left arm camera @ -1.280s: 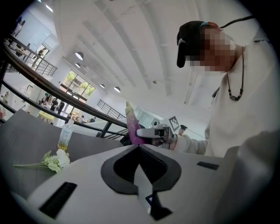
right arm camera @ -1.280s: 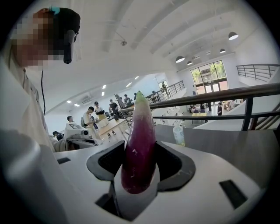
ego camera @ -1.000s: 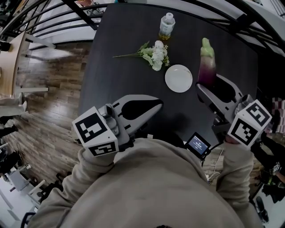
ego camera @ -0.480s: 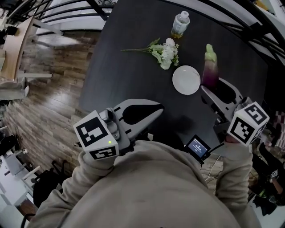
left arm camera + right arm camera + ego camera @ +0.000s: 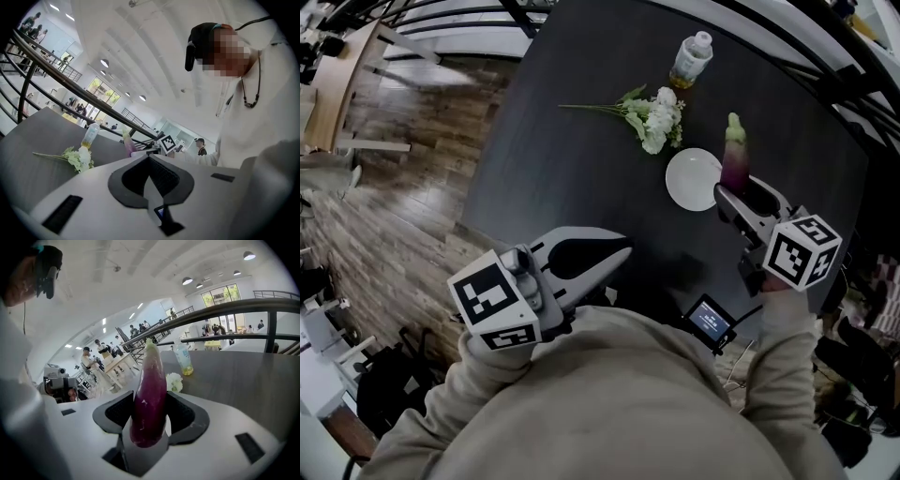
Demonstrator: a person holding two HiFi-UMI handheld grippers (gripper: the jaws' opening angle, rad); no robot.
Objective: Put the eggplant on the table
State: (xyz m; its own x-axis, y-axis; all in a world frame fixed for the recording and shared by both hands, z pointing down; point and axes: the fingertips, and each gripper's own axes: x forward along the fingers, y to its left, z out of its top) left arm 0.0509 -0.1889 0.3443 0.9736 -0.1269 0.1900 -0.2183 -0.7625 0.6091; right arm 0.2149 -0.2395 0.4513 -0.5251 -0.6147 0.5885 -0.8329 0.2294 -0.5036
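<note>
- Two grippers are held out from light-coloured sleeves, one in each hand, each topped by a marker cube.
- The left gripper [image 5: 623, 251] is held low at the near edge of the counter [image 5: 572, 178], pointed roughly level towards the far right; its jaws are closed tip to tip, with nothing between them (this is plain in the left gripper view).
- One small lit screen [image 5: 711, 321] is seen close to the body, between the two arms.
- The right gripper [image 5: 748, 195] is reached further out over the counter and tilted downwards; its jaws are clamped on the one eggplant [image 5: 733, 155].
- The eggplant is gripped by its purple thick end and pointed away from the hand, its pale green tip farthest out; it is found just right of the plate (whether it touches the counter cannot be told).
- One white plate [image 5: 694, 180] is lain flat on the counter, with nothing on it.
- One bunch of white flowers [image 5: 654, 114] is laid beyond the plate, stems towards the left.
- One plastic bottle [image 5: 691, 61] of yellowish liquid is stood farthest back.
</note>
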